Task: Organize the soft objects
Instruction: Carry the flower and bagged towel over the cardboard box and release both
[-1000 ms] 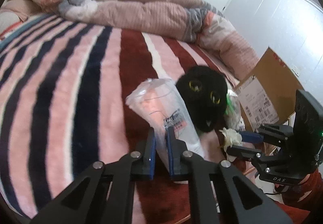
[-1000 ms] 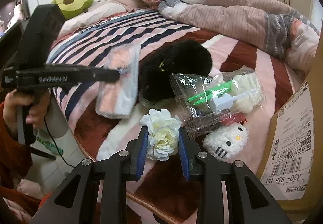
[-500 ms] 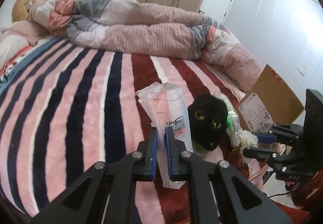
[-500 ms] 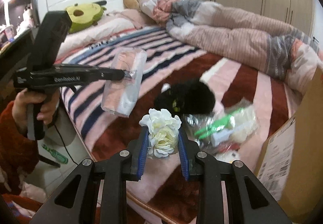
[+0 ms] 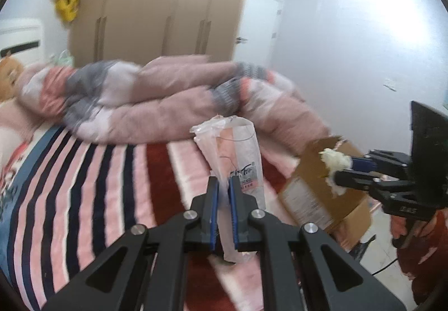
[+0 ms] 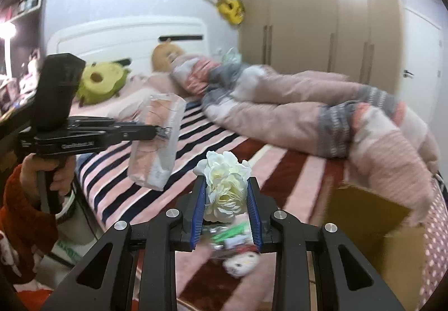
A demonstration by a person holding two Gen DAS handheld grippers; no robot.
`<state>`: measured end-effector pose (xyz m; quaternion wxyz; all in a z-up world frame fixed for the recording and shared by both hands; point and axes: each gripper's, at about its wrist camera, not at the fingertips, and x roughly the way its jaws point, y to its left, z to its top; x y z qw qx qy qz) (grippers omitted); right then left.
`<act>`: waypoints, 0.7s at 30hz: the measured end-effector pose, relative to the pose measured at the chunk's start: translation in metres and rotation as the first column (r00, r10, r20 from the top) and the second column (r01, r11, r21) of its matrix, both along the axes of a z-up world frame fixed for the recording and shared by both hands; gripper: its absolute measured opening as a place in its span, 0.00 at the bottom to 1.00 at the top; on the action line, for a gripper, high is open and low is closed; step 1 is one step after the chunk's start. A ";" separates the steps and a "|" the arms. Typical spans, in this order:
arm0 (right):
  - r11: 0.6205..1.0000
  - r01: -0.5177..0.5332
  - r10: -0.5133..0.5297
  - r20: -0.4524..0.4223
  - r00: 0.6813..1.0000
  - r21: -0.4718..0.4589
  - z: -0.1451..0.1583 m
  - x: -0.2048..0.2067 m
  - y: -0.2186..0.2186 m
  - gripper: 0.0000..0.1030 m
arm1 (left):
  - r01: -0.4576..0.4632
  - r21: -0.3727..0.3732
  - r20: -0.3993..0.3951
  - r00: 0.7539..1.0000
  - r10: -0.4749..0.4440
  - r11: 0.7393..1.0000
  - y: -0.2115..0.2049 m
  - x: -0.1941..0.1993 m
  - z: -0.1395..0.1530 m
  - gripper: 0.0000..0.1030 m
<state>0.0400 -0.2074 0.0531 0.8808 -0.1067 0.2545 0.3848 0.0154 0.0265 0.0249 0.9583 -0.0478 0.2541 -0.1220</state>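
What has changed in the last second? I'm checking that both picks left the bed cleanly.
Both grippers rose off the striped bed: the left gripper lifted the clear plastic packet, the right gripper the white fabric flower. Both grips stayed shut. The kitty plush remains on the bed.

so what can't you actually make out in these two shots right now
- What the plastic bag in the left claw holds: a pinkish blur in both views, label too blurred to read.
- Items on the bed below the white flower: right wrist view, hidden by the right claw and motion blur.
- Inside of the cardboard box: both views show only its outer walls.
- The person: only a hand and a red sleeve show.
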 end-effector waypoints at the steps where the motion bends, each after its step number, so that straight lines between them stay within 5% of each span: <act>1: 1.000 0.029 -0.029 0.010 1.000 0.007 0.005 0.000 -0.012 0.23 | 0.018 -0.004 0.009 1.000 -0.018 1.000 -0.010 0.002 0.008 0.06; 11: 0.963 0.260 -0.262 -0.025 0.965 -0.067 -0.006 0.028 -0.106 0.25 | 0.247 -0.010 0.039 0.968 -0.246 0.969 -0.131 0.045 0.059 0.06; 21: 0.935 0.299 -0.319 -0.085 0.944 -0.189 -0.055 0.045 -0.137 0.39 | 0.344 0.045 -0.160 0.929 -0.333 0.938 -0.226 0.098 0.017 0.06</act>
